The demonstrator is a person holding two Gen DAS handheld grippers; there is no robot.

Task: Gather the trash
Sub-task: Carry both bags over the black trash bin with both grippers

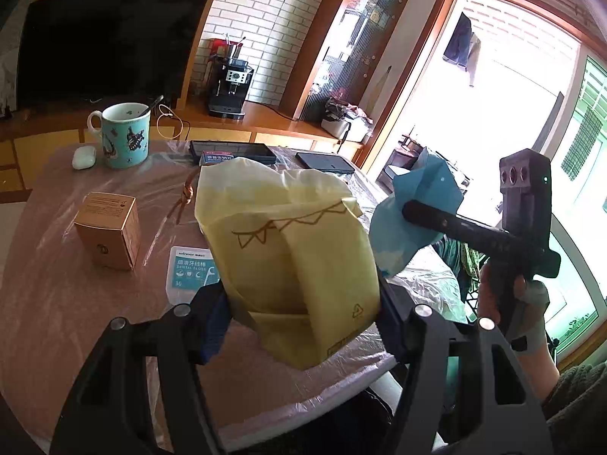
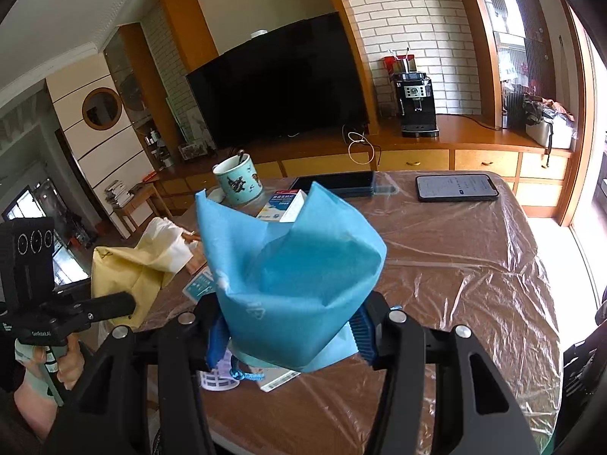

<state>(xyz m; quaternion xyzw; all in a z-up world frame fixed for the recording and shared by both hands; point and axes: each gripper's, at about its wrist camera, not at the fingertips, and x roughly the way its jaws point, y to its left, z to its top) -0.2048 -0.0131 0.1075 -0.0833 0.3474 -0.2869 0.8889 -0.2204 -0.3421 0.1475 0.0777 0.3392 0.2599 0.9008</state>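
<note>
Over the plastic-covered counter [image 1: 57,303], left wrist view, left to right: white earbud case [image 1: 83,157]; teal patterned ceramic mug [image 1: 126,136] with spoon; small brown cardboard box [image 1: 108,229]; dental floss packet [image 1: 189,271]; pale yellow paper bag [image 1: 292,265], clamped upright between the left tongs [image 1: 303,326], lifted off the counter; crumpled blue non-woven bag [image 1: 421,212], pinched by the right tongs [image 1: 413,214].

Right wrist view only: the left tongs' holder hand [image 2: 57,364]; white slotted plastic item [image 2: 218,379] beneath the blue bag; blue-and-white medicine carton [image 2: 284,204]; lit black smartphone [image 2: 457,186], flat at far right. Right tongs narrow, gripping the blue bag's base.
</note>
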